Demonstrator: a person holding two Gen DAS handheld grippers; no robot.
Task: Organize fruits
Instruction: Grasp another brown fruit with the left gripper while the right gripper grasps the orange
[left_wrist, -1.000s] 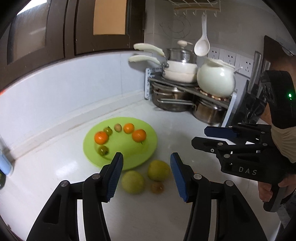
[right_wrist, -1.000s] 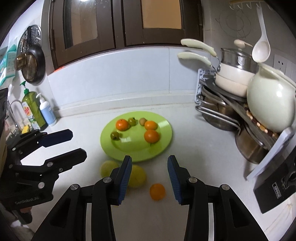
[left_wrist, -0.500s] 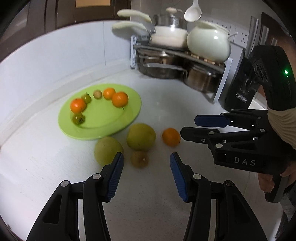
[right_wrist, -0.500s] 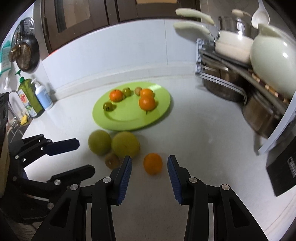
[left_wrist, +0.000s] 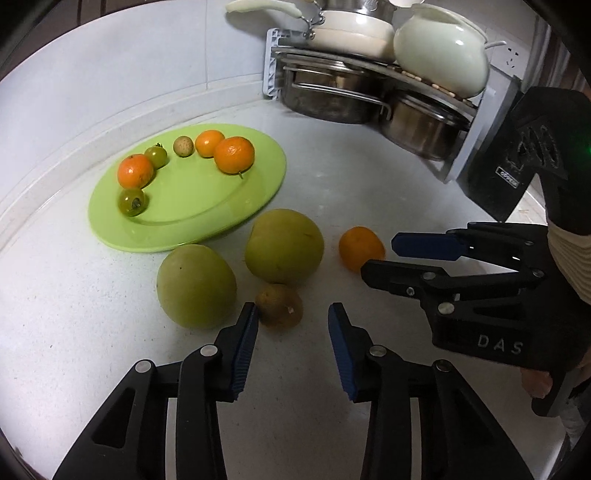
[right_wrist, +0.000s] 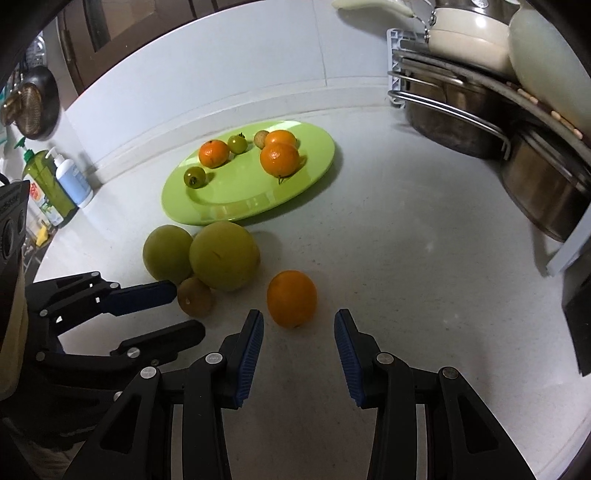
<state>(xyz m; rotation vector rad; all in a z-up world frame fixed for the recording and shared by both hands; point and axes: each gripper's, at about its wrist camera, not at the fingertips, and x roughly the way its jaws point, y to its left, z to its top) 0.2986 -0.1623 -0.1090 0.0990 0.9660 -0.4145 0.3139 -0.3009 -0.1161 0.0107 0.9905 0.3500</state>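
While I hold both grippers low over the white counter (left_wrist: 369, 192), my left gripper (left_wrist: 291, 314) stands spread wide with nothing between its blue pads, its left pad just beside a small brown kiwi-like fruit (left_wrist: 279, 305). My right gripper (right_wrist: 298, 325) is likewise released, its jaws parted just short of a loose orange (right_wrist: 292, 298) on the counter. Two large green-yellow pears (right_wrist: 224, 256) lie touching each other beside the brown fruit, just in front of the lime-green plate (left_wrist: 207, 218). On that plate I see three oranges, the biggest (left_wrist: 234, 154) at the right, two small green tomatoes, one (left_wrist: 132, 201) at the near-left rim, and one small tan fruit (left_wrist: 183, 146). A pot rack (left_wrist: 369, 88) with steel pans fills the far right corner, and soap bottles (right_wrist: 62, 184) stand at the left.
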